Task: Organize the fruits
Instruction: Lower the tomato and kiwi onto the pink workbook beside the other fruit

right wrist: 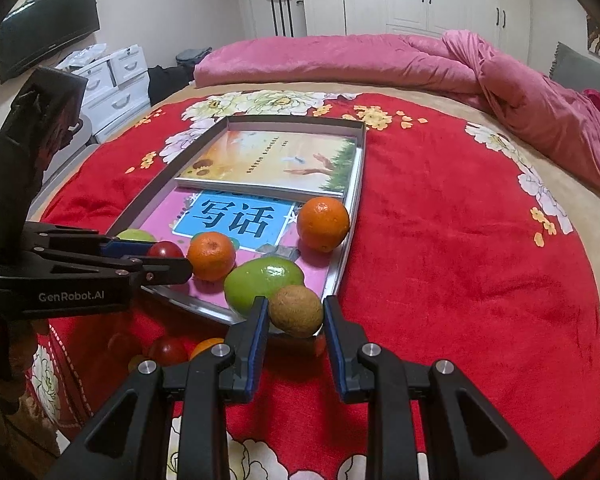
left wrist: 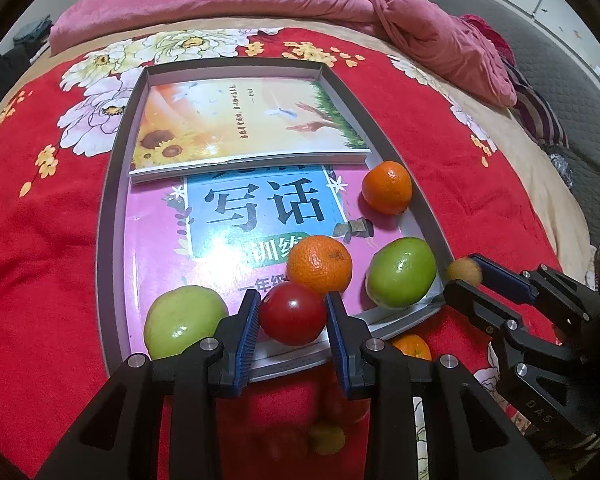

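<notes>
A grey tray (left wrist: 112,200) (right wrist: 352,216) lies on the red bedspread, with two books inside. My left gripper (left wrist: 293,308) is shut on a red tomato (left wrist: 293,314) over the tray's near edge; it also shows in the right wrist view (right wrist: 168,258). My right gripper (right wrist: 296,314) is shut on a brown kiwi (right wrist: 296,310) at the tray's near right corner; the left wrist view shows the kiwi (left wrist: 465,272) too. In the tray sit two oranges (left wrist: 320,264) (left wrist: 387,187) and two green fruits (left wrist: 402,272) (left wrist: 184,320).
On the bedspread below the tray lie another orange (left wrist: 414,347) (right wrist: 206,346), a tomato (right wrist: 168,350) and a small yellow fruit (left wrist: 327,438). A pink quilt (right wrist: 380,60) is piled at the far side. Drawers (right wrist: 112,80) and a TV (right wrist: 48,44) stand at the left.
</notes>
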Tool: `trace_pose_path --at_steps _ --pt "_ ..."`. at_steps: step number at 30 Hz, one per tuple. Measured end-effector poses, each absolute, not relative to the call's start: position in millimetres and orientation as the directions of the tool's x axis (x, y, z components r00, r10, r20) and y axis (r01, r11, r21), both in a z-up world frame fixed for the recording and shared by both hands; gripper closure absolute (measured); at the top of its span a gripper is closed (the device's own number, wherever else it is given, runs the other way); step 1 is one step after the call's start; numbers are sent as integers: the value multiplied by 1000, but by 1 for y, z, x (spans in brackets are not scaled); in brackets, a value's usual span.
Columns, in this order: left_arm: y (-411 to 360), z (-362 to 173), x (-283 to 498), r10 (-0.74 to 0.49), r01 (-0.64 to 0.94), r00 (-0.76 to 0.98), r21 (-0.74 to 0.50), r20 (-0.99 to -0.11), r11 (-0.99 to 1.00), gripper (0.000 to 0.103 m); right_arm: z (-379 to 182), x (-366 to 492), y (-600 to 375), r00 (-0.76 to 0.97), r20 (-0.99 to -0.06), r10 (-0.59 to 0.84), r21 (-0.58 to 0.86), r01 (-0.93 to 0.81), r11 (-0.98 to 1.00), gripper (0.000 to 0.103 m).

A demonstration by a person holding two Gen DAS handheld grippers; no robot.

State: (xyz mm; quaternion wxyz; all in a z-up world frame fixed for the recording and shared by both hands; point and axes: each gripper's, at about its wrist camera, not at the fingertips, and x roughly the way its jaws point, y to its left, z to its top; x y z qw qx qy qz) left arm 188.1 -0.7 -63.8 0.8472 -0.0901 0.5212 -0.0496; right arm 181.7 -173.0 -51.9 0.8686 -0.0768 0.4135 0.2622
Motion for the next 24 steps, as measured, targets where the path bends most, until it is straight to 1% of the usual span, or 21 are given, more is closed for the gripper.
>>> trace_pose_path --at_steps 13,24 --pt "-2 -66 191 -175 -15 448 -203 -876 979 69 -47 179 -175 523 -754 398 90 -518 851 75" --pt "0 -66 191 -193 -17 442 -223 -876 975 66 -47 179 -175 521 -756 396 89 -518 851 74"
